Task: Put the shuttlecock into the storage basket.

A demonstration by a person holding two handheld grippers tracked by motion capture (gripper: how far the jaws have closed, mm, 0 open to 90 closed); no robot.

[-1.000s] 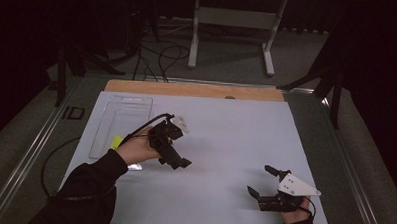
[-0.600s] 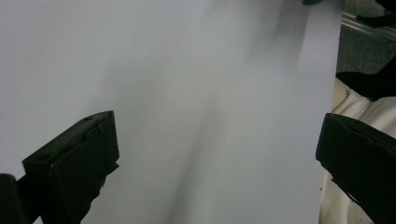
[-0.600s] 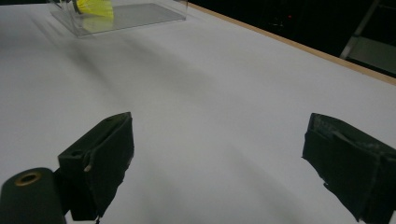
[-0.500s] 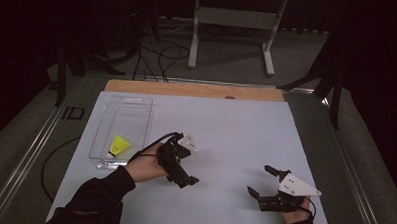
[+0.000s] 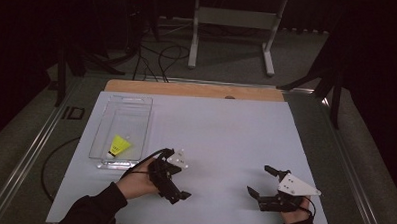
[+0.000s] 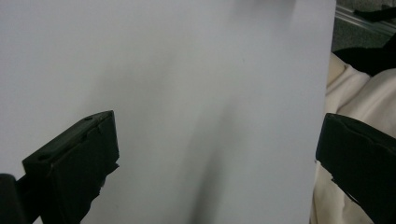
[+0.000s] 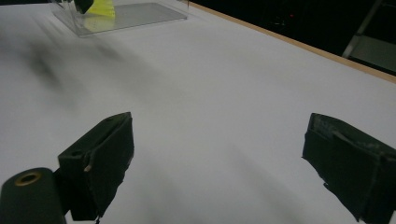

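Bare mat between grippers

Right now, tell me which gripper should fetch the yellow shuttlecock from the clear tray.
Left. The left gripper sits just beside the clear tray holding the yellow shuttlecock, fingers open; the right gripper is across the table.

Setting: a lab or recording studio, dimly lit. A desk covered by a white sheet is sitting at frame centre, a bare wooden strip showing along its far edge. Black cables are trailing over the grey carpet at upper left. A white metal stand is standing at top centre. Dark drapes are closing off the background along the top edge.
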